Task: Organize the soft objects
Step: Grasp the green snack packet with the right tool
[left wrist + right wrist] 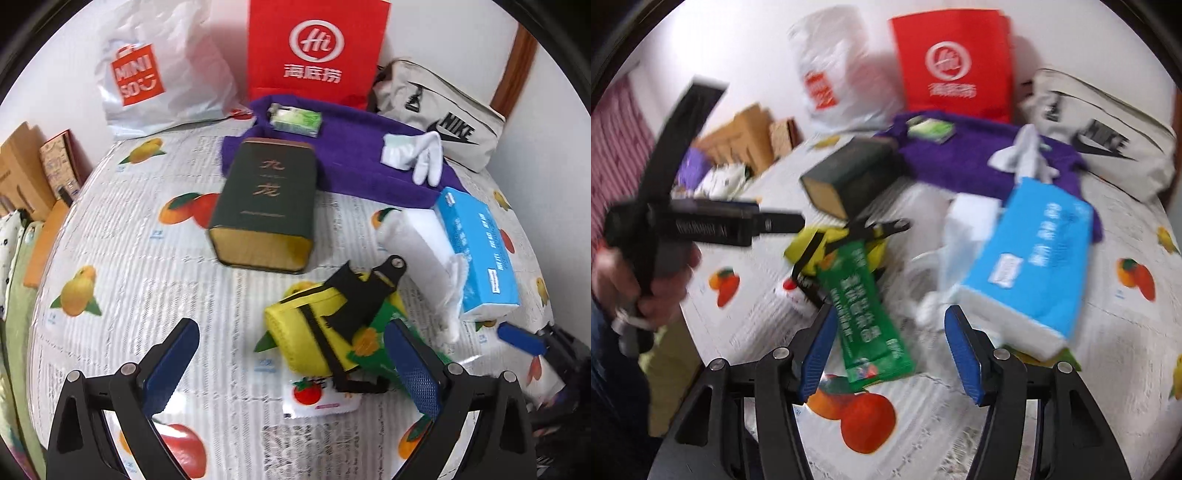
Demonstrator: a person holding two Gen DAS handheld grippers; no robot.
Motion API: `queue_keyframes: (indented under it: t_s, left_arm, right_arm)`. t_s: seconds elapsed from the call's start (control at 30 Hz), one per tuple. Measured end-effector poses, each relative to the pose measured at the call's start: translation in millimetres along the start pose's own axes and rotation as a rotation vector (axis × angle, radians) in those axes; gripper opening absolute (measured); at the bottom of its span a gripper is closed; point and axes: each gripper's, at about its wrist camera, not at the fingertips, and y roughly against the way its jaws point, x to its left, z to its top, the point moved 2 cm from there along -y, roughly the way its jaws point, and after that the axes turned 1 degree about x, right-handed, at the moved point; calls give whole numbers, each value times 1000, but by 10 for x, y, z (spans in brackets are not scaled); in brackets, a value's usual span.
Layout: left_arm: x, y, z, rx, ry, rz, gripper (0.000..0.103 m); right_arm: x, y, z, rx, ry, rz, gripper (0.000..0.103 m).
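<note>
A yellow pouch with black straps (314,332) lies on the fruit-print tablecloth (122,236), partly over a green packet (864,314). My left gripper (291,354) is open and empty, its jaws either side of the pouch just above it. My right gripper (890,347) is open and empty over the green packet's near end. A blue tissue pack (1030,262) with white tissue (417,251) beside it lies to the right. A purple towel (354,162) at the back carries white gloves (421,155) and a small green pack (295,118).
A dark green tin (266,203) lies in the middle. A Miniso bag (155,70), a red bag (314,48) and a Nike bag (443,110) stand along the back wall. Cardboard boxes (26,170) sit off the left edge. The left gripper's handle (683,218) shows in the right wrist view.
</note>
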Motion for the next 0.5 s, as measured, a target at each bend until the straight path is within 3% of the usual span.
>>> queue_keyframes:
  t_s: [0.4,0.47,0.5]
  left_arm:
    - [357,-36,-177,25,79,-27,101]
    - [374,-53,-173,25,80,-29,101]
    - [376,-60,-171,26,78,-31,101]
  right_arm:
    - [407,-573,0,48,231,-42,60]
    - [436,-668,-21,71,261,-66,53]
    - [444,-692,-30,78,282,-83,37]
